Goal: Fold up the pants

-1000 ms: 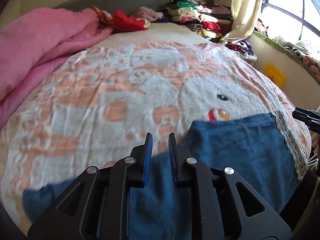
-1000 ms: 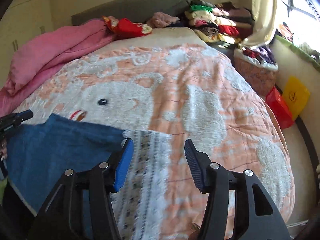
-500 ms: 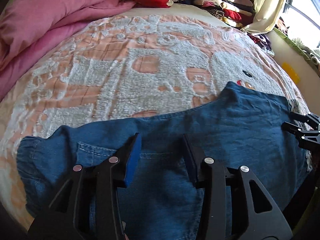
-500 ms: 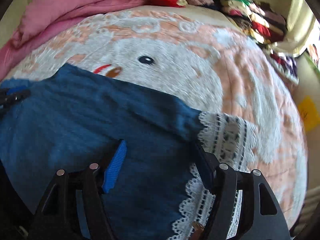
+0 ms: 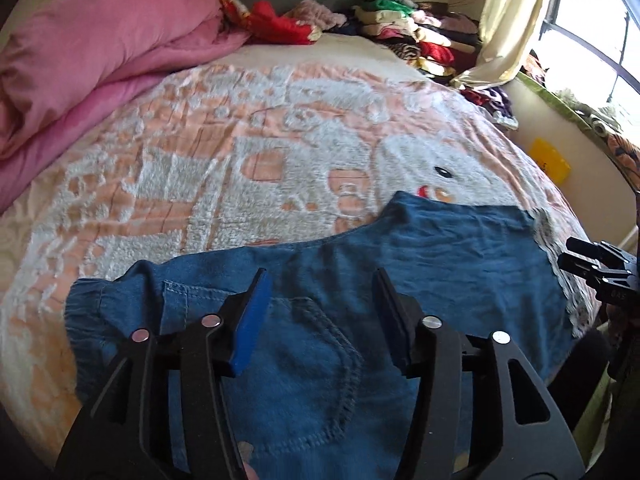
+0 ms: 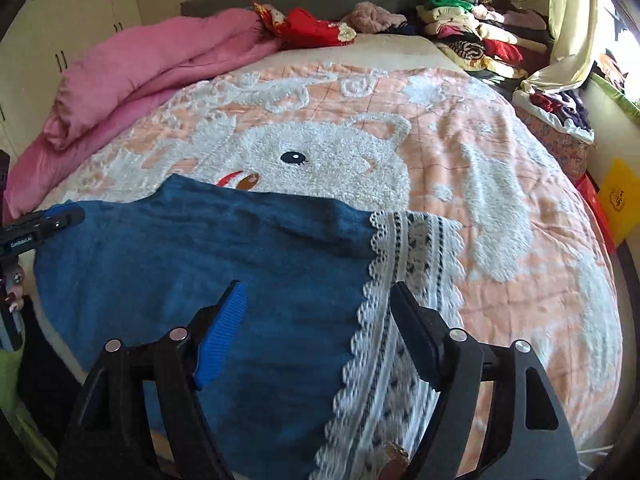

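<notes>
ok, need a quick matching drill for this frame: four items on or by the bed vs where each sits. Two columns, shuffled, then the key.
Items
1. denim pants
2. pink quilt
3. lace trim
4. folded clothes stack

Places
A. bunched along the bed's left edge
B. piled at the far right corner by the curtain
C. flat across the near end of the bed, under both open claws
D. on the pants' right-hand end

Pairs: 1-C, 2-A, 3-D, 4-B

Blue denim pants with white lace hem, peach-and-white bear-patterned blanket, pink quilt
</notes>
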Action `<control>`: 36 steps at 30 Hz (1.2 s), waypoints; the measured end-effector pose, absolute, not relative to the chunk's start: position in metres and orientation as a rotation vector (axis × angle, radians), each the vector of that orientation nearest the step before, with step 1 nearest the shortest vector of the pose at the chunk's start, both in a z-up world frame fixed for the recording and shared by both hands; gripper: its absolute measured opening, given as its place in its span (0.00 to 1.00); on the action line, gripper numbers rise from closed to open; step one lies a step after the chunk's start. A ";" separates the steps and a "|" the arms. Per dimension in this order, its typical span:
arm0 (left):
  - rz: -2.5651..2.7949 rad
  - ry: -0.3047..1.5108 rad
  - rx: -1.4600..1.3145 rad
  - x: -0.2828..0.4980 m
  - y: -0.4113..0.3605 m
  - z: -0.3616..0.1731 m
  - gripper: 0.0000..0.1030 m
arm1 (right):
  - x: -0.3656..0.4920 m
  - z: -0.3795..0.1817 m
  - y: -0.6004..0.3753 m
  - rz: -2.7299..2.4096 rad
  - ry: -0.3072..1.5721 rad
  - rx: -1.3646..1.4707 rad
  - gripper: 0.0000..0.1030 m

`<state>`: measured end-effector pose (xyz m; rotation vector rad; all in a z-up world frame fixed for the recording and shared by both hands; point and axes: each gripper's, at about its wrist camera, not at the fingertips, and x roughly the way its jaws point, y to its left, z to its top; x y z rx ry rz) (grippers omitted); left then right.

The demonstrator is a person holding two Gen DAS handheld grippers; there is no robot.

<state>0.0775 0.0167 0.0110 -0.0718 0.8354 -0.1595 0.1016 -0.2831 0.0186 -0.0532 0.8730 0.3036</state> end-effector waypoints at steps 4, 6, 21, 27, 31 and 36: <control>-0.201 0.829 -0.036 0.053 0.003 0.013 0.55 | 0.071 0.020 -0.283 0.310 0.873 -0.058 0.77; -0.212 0.836 -0.026 0.046 -0.001 0.011 0.60 | 0.061 0.020 -0.280 0.317 0.874 -0.069 0.77; -0.204 0.982 0.114 0.029 -0.027 -0.043 0.66 | 0.054 -0.039 -0.240 0.269 1.070 -0.170 0.79; -0.220 0.972 0.063 0.028 -0.019 -0.042 0.71 | 0.049 -0.030 -0.244 0.301 1.036 -0.129 0.79; -0.238 0.941 0.050 0.023 -0.021 -0.027 0.78 | 0.039 -0.012 -0.258 0.294 0.992 -0.077 0.84; -0.254 0.898 0.059 0.022 -0.029 -0.006 0.89 | 0.033 0.009 -0.281 0.251 0.945 -0.010 0.86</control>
